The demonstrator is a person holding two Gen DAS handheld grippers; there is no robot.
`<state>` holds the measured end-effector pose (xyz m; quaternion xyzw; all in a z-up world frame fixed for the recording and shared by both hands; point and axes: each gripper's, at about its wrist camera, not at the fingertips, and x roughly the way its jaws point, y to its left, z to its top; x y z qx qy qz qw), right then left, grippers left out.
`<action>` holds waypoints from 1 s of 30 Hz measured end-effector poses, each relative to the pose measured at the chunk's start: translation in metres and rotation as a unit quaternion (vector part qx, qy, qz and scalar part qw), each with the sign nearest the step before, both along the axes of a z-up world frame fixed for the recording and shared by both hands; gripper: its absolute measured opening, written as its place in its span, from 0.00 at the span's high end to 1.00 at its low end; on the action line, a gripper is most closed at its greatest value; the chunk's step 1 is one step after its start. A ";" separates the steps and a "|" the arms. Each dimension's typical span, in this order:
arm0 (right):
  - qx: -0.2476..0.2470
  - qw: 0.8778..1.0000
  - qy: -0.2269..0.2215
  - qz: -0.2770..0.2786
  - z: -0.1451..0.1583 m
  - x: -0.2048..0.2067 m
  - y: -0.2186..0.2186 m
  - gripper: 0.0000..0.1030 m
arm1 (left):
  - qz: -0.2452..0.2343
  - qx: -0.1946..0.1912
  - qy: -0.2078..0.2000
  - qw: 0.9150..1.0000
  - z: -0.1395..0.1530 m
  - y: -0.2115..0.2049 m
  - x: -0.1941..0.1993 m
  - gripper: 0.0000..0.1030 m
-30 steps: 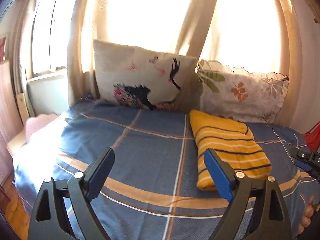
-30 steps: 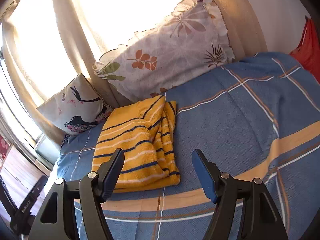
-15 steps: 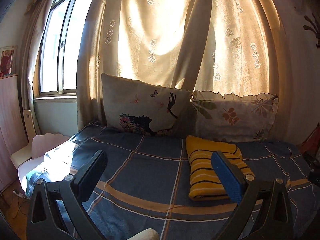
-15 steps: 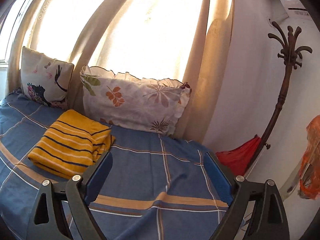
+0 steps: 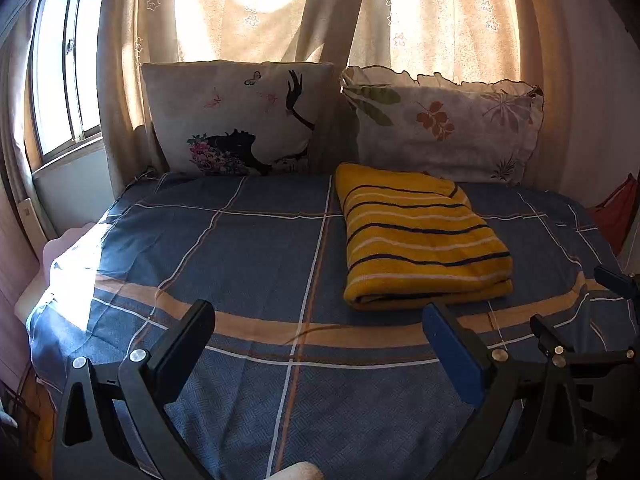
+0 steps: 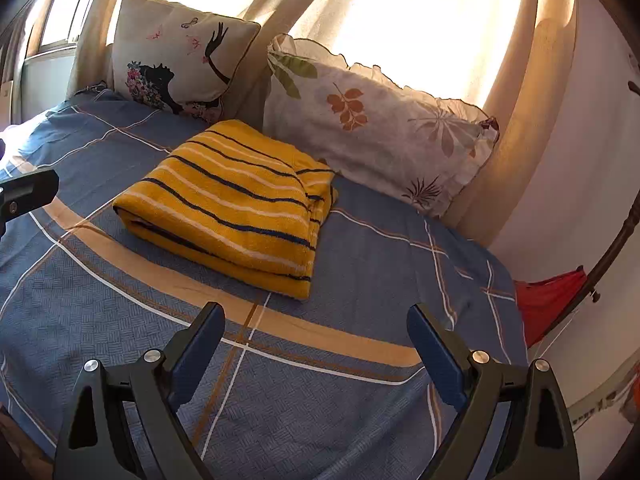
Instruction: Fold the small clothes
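A yellow garment with dark and white stripes (image 5: 420,236) lies folded into a neat block on the blue plaid bed cover (image 5: 256,248), in front of the pillows. It also shows in the right wrist view (image 6: 236,200). My left gripper (image 5: 318,330) is open and empty, held above the bed's near part, short of the garment. My right gripper (image 6: 316,332) is open and empty, also short of the garment. The right gripper's fingers (image 5: 548,336) show at the right edge of the left wrist view. The left gripper's fingertip (image 6: 28,190) shows at the left edge of the right wrist view.
Two pillows lean on the curtain at the bed's far edge: one with a black silhouette (image 5: 240,120), one with leaves (image 5: 440,124). A window (image 5: 60,80) is at the left. A red item (image 6: 548,300) and a dark coat stand (image 6: 612,248) are beside the bed on the right.
Both grippers have swung and tipped down again, so both views face the bed and the folded garment from nearer. The garment has not moved. Both grippers stay open.
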<state>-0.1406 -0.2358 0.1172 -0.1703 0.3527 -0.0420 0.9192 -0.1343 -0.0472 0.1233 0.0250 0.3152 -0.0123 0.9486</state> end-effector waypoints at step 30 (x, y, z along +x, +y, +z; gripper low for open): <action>0.170 0.980 0.080 -0.059 -0.033 0.018 -0.035 0.08 | -0.025 -0.012 0.076 0.997 -0.029 -0.006 0.016 0.00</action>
